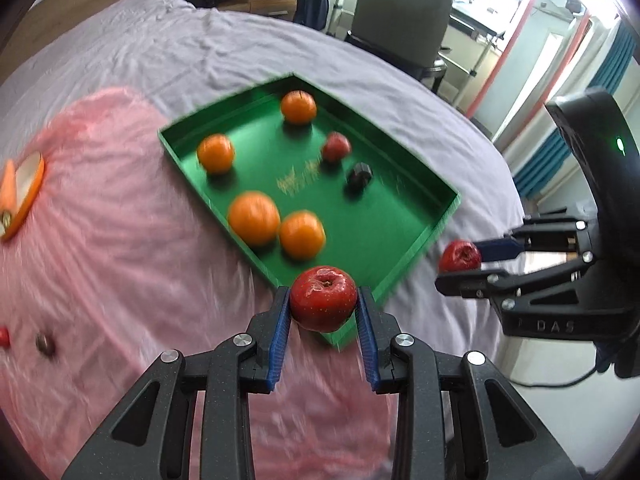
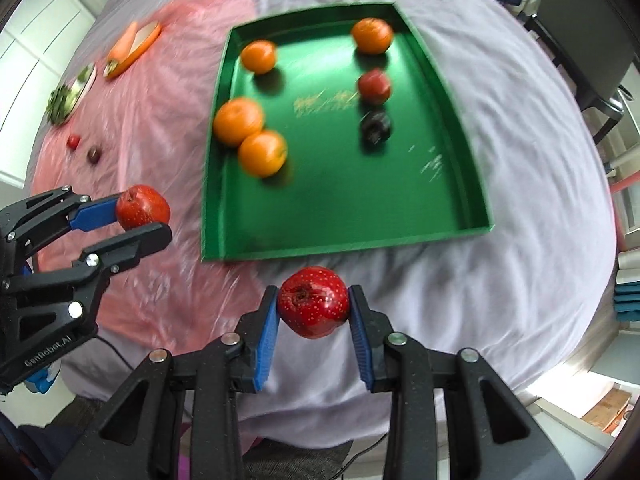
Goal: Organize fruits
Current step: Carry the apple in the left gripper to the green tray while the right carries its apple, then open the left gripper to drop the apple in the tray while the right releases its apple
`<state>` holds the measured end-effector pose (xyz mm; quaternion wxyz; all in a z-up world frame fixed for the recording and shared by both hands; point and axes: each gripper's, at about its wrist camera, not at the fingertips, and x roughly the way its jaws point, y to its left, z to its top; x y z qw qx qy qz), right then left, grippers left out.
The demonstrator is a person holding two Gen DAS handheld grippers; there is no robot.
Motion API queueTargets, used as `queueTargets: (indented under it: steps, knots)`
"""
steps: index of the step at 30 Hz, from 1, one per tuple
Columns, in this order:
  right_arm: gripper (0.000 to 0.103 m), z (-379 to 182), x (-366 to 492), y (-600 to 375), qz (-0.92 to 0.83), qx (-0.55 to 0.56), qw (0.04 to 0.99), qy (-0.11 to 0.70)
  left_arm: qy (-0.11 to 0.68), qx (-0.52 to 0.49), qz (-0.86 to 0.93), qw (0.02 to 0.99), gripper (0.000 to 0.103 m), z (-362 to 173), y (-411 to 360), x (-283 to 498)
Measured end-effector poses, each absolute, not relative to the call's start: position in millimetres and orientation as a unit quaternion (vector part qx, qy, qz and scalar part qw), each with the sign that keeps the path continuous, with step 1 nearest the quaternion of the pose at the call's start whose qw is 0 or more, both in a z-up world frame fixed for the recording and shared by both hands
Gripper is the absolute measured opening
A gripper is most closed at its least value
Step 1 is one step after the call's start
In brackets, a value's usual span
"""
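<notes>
My left gripper [image 1: 323, 300] is shut on a red apple [image 1: 323, 298], held above the near corner of the green tray [image 1: 420, 240]. My right gripper [image 2: 313, 307] is shut on a second red apple [image 2: 313, 306], just short of the tray's near wall [image 2: 344, 246]. Each gripper shows in the other's view: the right one [image 1: 460, 260] with its apple [image 1: 460, 255], the left one [image 2: 144, 220] with its apple [image 2: 142, 206]. Inside the tray lie several oranges [image 2: 262, 152], a small red apple [image 2: 374, 86] and a dark fruit [image 2: 376, 126].
The tray rests on a lilac sheet beside a pink plastic cover [image 2: 168, 92]. On the pink cover lie a carrot on an orange plate [image 2: 132, 46], a plate of greens [image 2: 74, 94] and two small fruits [image 2: 84, 148]. An office chair [image 1: 400, 16] stands beyond the bed.
</notes>
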<state>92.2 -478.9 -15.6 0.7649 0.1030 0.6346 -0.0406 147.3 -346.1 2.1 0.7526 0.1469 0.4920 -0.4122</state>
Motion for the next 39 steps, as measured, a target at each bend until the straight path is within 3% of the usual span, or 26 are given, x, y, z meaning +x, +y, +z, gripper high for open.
queueTargets:
  steps: [16, 39]
  knots:
    - [0.046, -33.1, 149.6, -513.0, -0.042, 0.094, 0.803, 0.587, 0.47, 0.158, -0.35, 0.794, 0.028, -15.6, -407.9, 237.9]
    - [0.047, -66.6, 164.3, -536.5, -0.059, 0.073, 0.808, 0.581, 0.487, 0.186, -0.33, 0.787, 0.028, -56.2, -445.2, 262.0]
